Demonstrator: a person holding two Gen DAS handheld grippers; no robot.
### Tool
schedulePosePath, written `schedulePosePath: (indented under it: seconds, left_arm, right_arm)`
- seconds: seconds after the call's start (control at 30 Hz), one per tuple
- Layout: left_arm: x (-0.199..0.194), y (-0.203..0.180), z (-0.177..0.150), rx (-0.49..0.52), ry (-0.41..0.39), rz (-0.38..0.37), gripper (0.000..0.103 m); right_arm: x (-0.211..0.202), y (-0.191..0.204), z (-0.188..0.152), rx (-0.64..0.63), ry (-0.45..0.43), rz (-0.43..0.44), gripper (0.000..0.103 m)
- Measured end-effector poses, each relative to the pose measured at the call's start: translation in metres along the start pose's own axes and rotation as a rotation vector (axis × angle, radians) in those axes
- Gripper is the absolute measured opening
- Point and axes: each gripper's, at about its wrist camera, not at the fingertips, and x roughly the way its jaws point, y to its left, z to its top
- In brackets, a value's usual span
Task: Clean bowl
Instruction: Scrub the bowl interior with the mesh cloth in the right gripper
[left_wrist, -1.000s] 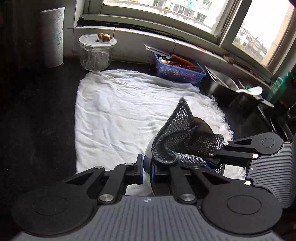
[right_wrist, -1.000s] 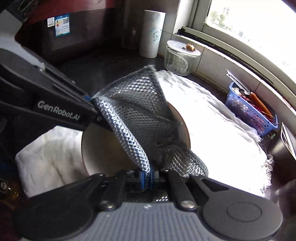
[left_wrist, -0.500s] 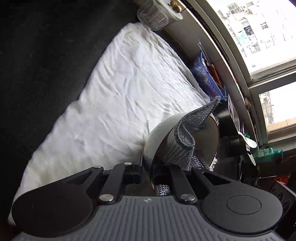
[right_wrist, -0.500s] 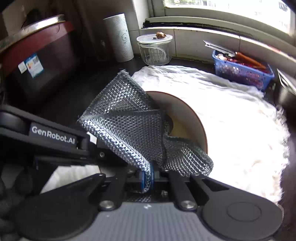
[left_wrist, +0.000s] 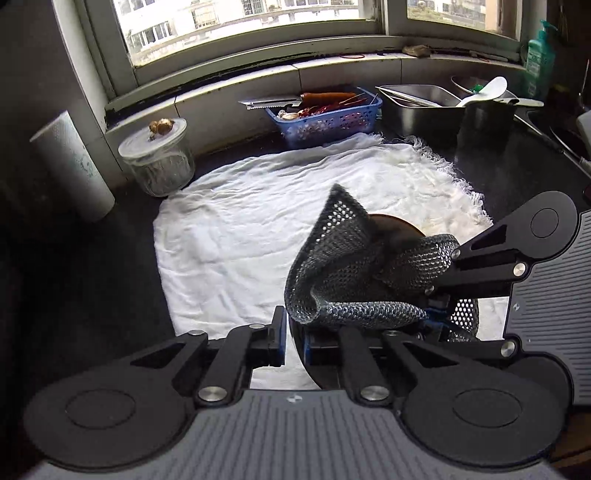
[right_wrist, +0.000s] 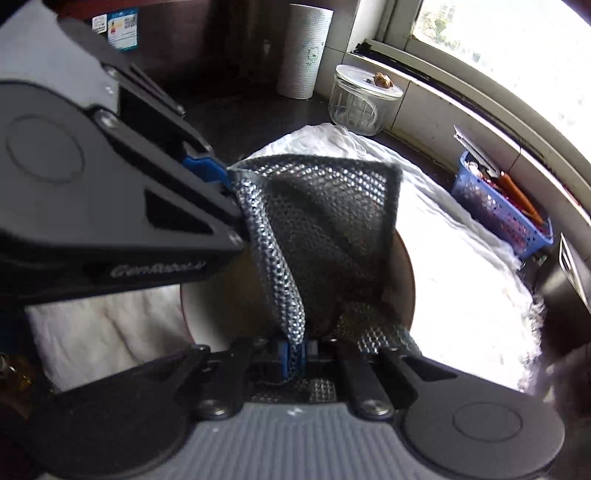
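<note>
A brown bowl (left_wrist: 397, 227) with a pale outside is held above a white towel (left_wrist: 258, 236). My left gripper (left_wrist: 294, 341) is shut on the bowl's near rim. My right gripper (right_wrist: 297, 354) is shut on a grey mesh dishcloth (right_wrist: 325, 229), which is pushed into the bowl (right_wrist: 404, 273) and covers most of its inside. In the left wrist view the dishcloth (left_wrist: 351, 273) drapes over the bowl, and the right gripper's body (left_wrist: 517, 254) comes in from the right. In the right wrist view the left gripper's body (right_wrist: 110, 192) fills the left side.
A lidded glass jar (left_wrist: 157, 162) and a paper towel roll (left_wrist: 70, 166) stand at the back left. A blue basket (left_wrist: 328, 114) with utensils and a steel tray (left_wrist: 421, 103) sit under the window. A green soap bottle (left_wrist: 539, 55) is far right.
The left wrist view has swung back from a steep tilt to level, so the bowl was turned. The cloth has shifted inside the bowl. Both grippers kept their hold.
</note>
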Motion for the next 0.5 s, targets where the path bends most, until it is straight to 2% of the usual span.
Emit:
schedulePosePath:
  seconds: [0.1, 0.17, 0.27, 0.37, 0.5]
  left_arm:
    - [0.003, 0.016, -0.011, -0.168, 0.002, -0.027, 0.006]
    - [0.005, 0.024, -0.018, -0.268, 0.010, -0.051, 0.006]
    - [0.007, 0.032, -0.027, -0.412, 0.040, -0.108, 0.006]
    - [0.008, 0.037, -0.033, -0.476, 0.048, -0.123, 0.007]
    - [0.017, 0.055, -0.049, -0.685, 0.109, -0.199, 0.007]
  right_arm:
    - [-0.005, -0.006, 0.001, 0.005, -0.020, -0.014, 0.004]
    - [-0.003, -0.009, 0.003, 0.053, -0.028, 0.000, 0.004]
    - [0.004, -0.010, 0.005, 0.163, -0.013, 0.053, 0.004]
    - [0.011, -0.012, 0.004, 0.283, -0.005, 0.107, 0.004]
    - [0.015, -0.016, 0.005, 0.394, 0.005, 0.165, 0.004]
